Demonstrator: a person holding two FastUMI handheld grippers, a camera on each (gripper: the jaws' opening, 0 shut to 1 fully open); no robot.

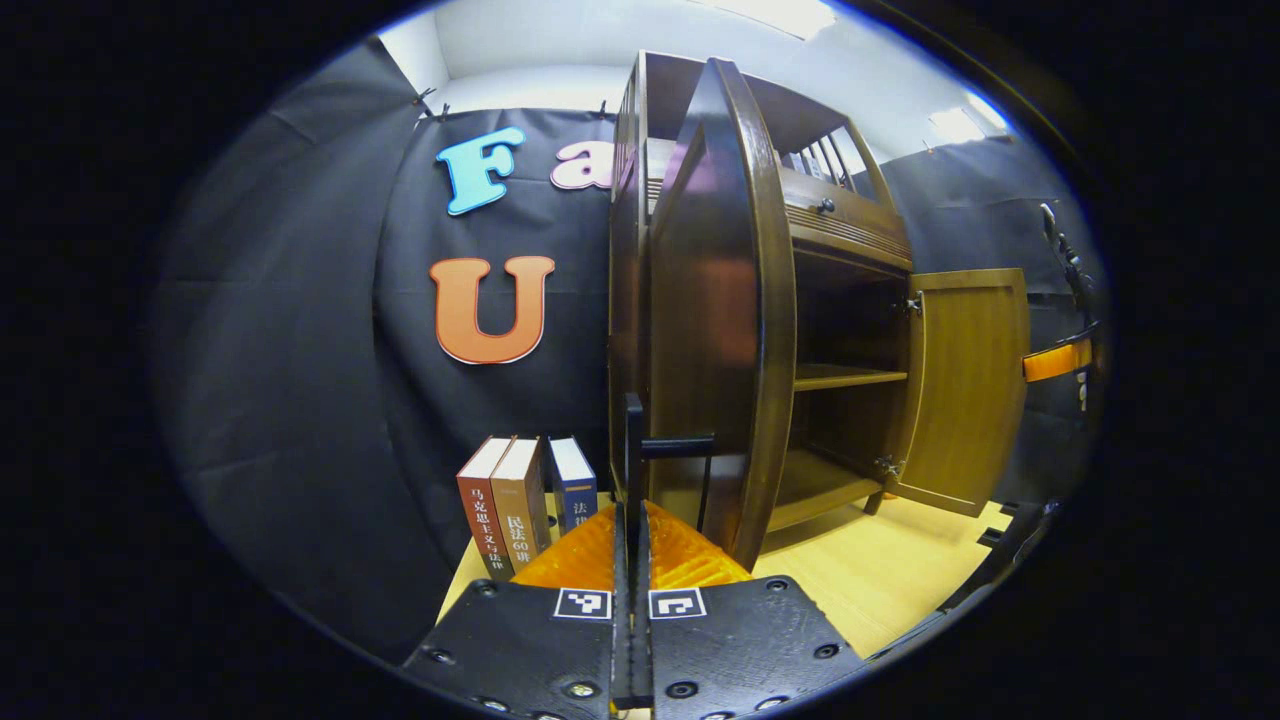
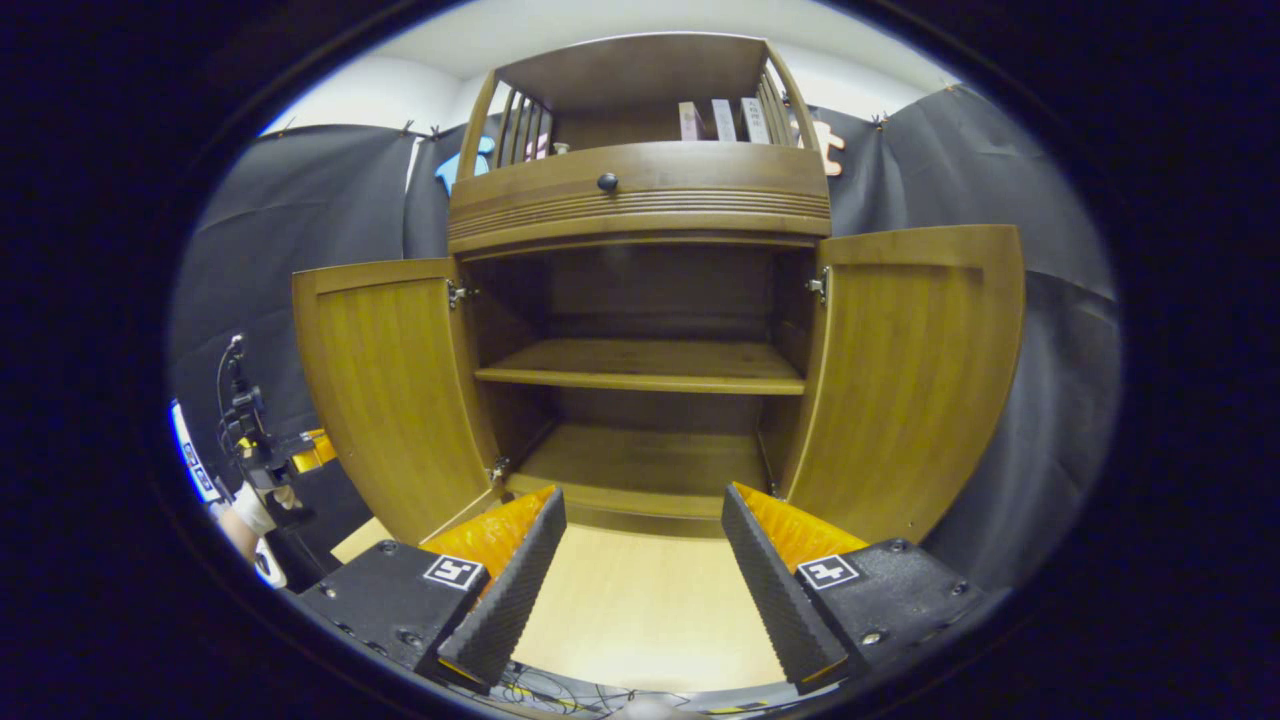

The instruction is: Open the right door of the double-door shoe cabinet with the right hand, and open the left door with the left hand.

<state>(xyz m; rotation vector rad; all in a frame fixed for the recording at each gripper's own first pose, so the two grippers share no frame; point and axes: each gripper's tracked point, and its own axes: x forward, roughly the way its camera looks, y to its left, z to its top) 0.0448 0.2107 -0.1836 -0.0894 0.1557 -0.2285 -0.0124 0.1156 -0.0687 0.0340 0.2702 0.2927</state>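
Already the shoe cabinet (image 2: 640, 200) stands on the pale wood worktop (image 2: 640, 610) with both doors swung wide: the left door (image 2: 390, 390) and right door (image 2: 910, 380) flank two bare inner shelves (image 2: 640, 365). Seen in the left gripper view, the left tool (image 1: 632, 470) has its fingers closed together on the thin dark handle (image 1: 680, 445) at the left door's edge. The right tool (image 2: 640, 540) hangs spread wide before the cabinet, holding nothing. Three books (image 1: 525, 500) stand beside the cabinet.
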